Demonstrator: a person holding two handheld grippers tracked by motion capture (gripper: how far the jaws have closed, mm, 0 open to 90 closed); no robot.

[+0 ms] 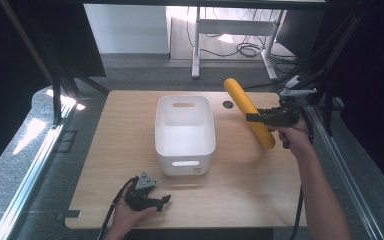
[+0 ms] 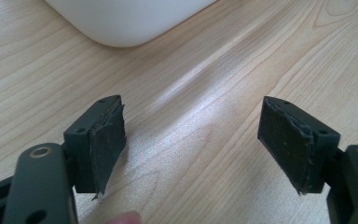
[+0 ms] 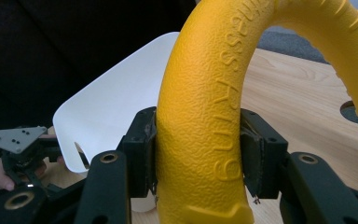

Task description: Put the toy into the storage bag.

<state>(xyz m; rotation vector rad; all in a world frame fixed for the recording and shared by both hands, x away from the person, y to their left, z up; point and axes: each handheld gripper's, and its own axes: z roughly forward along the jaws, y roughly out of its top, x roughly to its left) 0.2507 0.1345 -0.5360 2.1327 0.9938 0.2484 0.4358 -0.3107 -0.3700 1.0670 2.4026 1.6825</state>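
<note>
- Between the right gripper (image 3: 198, 172)'s closed jaws sits the yellow fitness ring (image 3: 205, 116), lifted beside the white bin (image 1: 185, 135).
- It looks light, stiff and grippy; its tube suits clamping.
- Left gripper (image 2: 191, 144): jaws wide, empty.

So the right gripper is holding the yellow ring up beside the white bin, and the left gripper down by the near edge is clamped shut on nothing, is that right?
Not quite. The left gripper is open, not shut: the left gripper view shows its jaws wide apart over bare table. The rest stands: the right gripper is shut on the yellow ring, held up beside the white bin.
</note>
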